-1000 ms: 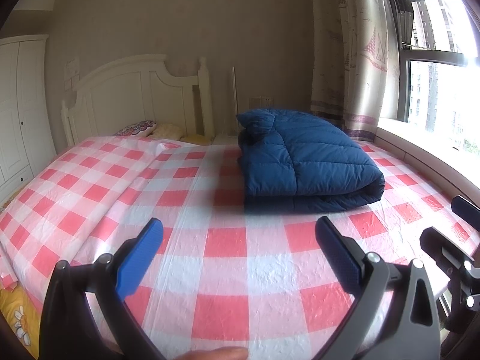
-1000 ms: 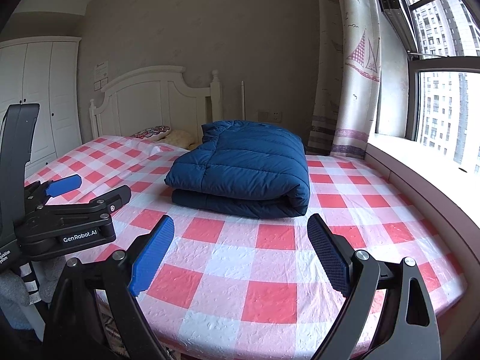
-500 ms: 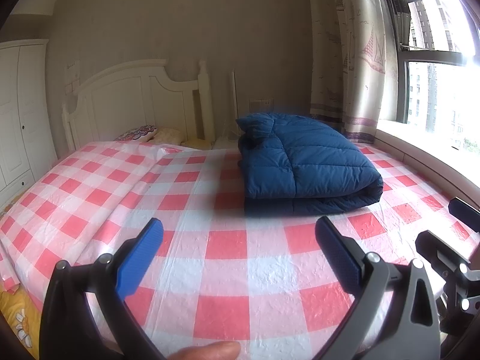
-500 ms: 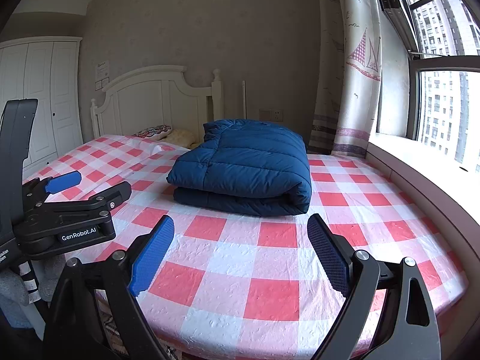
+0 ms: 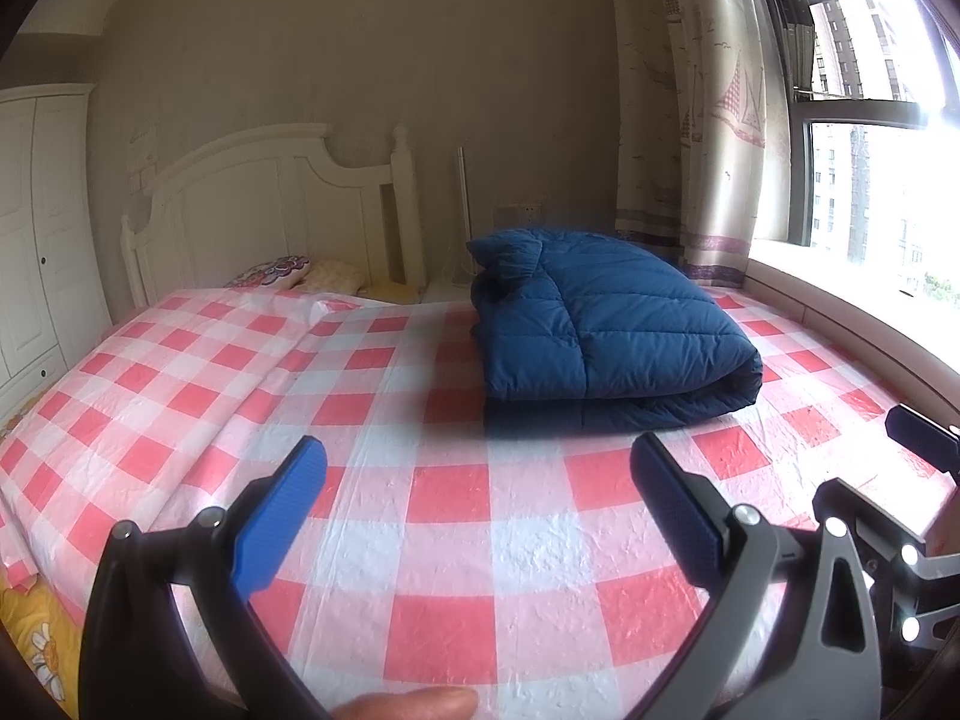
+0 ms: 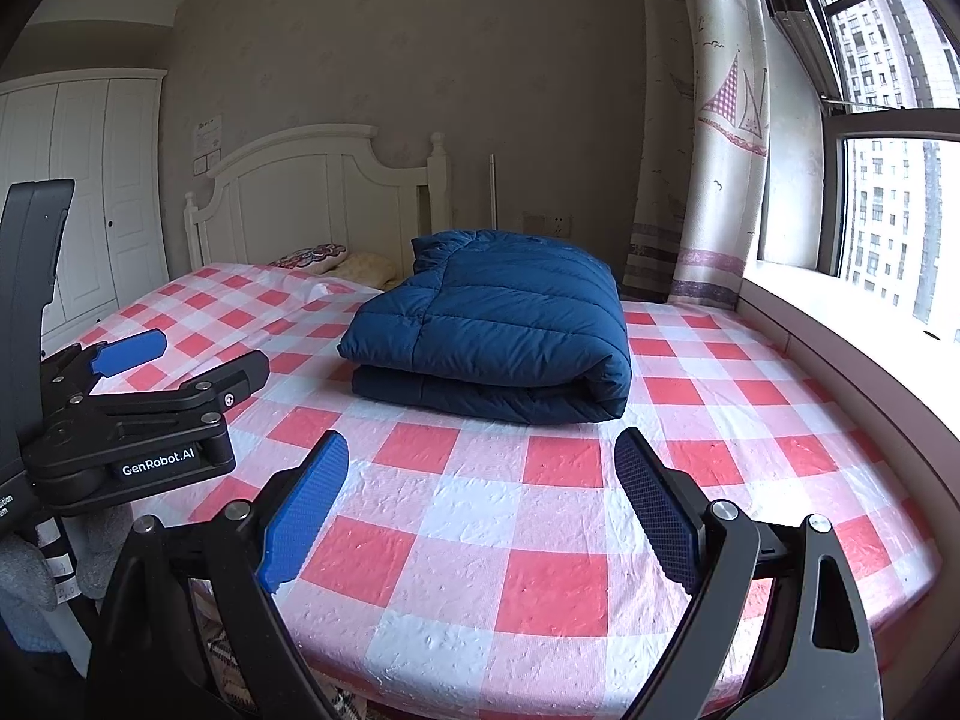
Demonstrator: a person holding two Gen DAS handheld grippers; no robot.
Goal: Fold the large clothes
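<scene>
We look across the bed [image 5: 456, 540], its red-and-white checked cover [image 6: 540, 540] spread flat to the headboard [image 5: 270, 204]. Against one second ago, the left wrist view has tipped slightly, so the headboard and wardrobe [image 5: 36, 228] sit a little lower in it; the right wrist view is all but unchanged. Nothing on the bed has shifted.

The jacket [image 5: 600, 330], a dark blue quilted one, lies folded in a thick stack on the window side of the bed, its rounded fold facing us, the curtain [image 6: 714, 138] hanging just behind it. It is in the same place as before.

Two pillows [image 6: 336, 261] rest by the headboard.

The left gripper [image 5: 477, 495] hangs over the near part of the bed, its blue fingers [image 5: 282, 516] spread wide with nothing between them, well short of the jacket. The right gripper [image 6: 480, 495] hangs beside it, fingers [image 6: 306, 516] equally spread and empty. Both stand as wide as they did before.

A fingertip [image 5: 414, 705] shows at the bottom edge of the left wrist view, as in the earlier frames.
</scene>
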